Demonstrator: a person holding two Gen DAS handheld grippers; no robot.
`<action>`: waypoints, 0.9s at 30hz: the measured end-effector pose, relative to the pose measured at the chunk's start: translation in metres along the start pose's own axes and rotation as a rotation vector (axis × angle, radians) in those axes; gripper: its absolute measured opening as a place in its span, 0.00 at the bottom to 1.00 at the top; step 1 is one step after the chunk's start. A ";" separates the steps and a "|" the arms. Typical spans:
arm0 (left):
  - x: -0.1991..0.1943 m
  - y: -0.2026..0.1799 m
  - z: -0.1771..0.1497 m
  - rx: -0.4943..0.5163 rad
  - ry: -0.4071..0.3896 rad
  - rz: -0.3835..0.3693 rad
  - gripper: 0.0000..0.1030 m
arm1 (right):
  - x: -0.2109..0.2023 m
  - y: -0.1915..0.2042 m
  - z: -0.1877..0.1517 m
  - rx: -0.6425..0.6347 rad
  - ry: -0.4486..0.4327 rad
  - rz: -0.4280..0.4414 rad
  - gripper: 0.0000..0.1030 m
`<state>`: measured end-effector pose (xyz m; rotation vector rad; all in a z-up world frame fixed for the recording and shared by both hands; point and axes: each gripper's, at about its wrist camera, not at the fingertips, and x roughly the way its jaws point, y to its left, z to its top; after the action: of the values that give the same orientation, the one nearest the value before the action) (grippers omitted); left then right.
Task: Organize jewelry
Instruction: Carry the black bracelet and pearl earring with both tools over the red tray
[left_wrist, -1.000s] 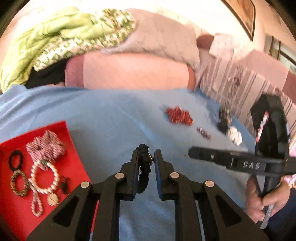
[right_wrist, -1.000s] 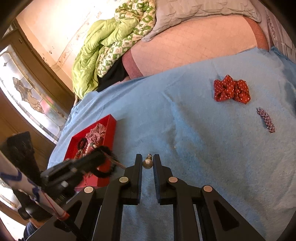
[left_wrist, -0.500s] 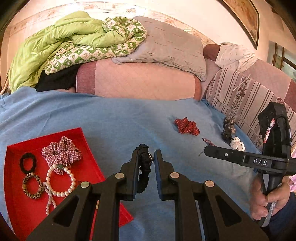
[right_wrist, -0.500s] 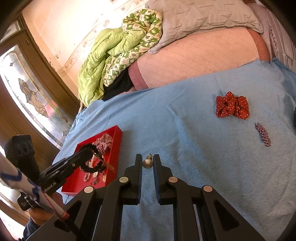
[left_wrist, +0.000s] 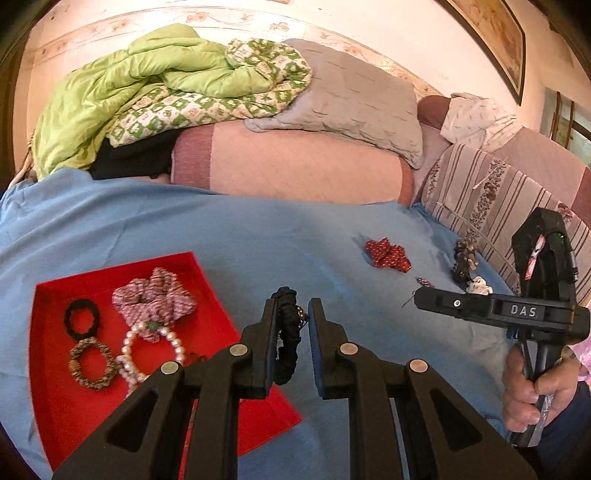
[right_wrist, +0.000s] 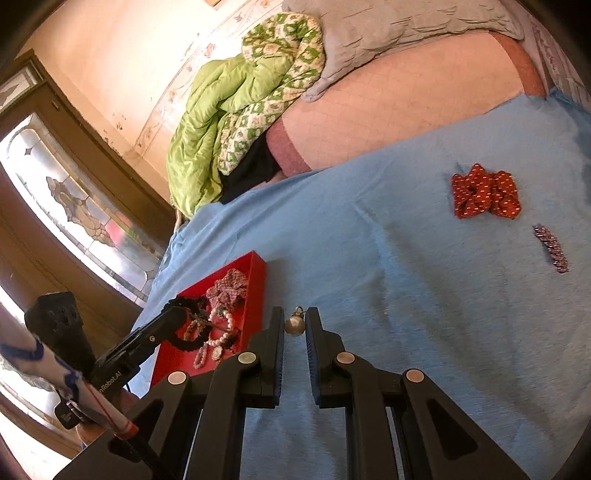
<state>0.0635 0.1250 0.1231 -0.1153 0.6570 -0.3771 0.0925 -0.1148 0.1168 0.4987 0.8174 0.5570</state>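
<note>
My left gripper (left_wrist: 291, 317) is shut on a black braided bracelet (left_wrist: 287, 334) and holds it above the right edge of the red tray (left_wrist: 51, 398). The tray holds a checked scrunchie (left_wrist: 155, 295), a pearl bracelet (left_wrist: 155, 347), a black hair tie (left_wrist: 82, 318) and a brown one (left_wrist: 90, 363). My right gripper (right_wrist: 294, 325) is shut on a small round metal pendant (right_wrist: 294, 325), held above the blue sheet (right_wrist: 424, 295) right of the tray (right_wrist: 255, 295). It also shows in the left wrist view (left_wrist: 480, 308).
On the blue sheet lie a red dotted scrunchie (right_wrist: 484, 192), a small pink chain (right_wrist: 551, 249), and at the right edge a dark ornament (left_wrist: 463, 258) and a white item (left_wrist: 479, 285). Pillows and a green quilt (left_wrist: 147, 85) are piled behind.
My left gripper has lifted and pulled back with the bracelet, so more of the tray and bed shows. The right gripper has also risen, still holding the pendant.
</note>
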 end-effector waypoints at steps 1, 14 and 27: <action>-0.003 0.004 -0.001 -0.003 0.000 0.004 0.15 | 0.002 0.004 -0.001 -0.009 0.000 0.002 0.12; -0.051 0.066 -0.014 -0.095 -0.034 0.063 0.15 | 0.039 0.069 -0.027 -0.112 0.062 0.036 0.12; -0.083 0.125 -0.028 -0.211 -0.044 0.118 0.15 | 0.081 0.133 -0.055 -0.093 0.146 0.130 0.12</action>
<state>0.0237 0.2723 0.1206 -0.2839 0.6557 -0.1900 0.0590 0.0469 0.1215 0.4306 0.8973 0.7546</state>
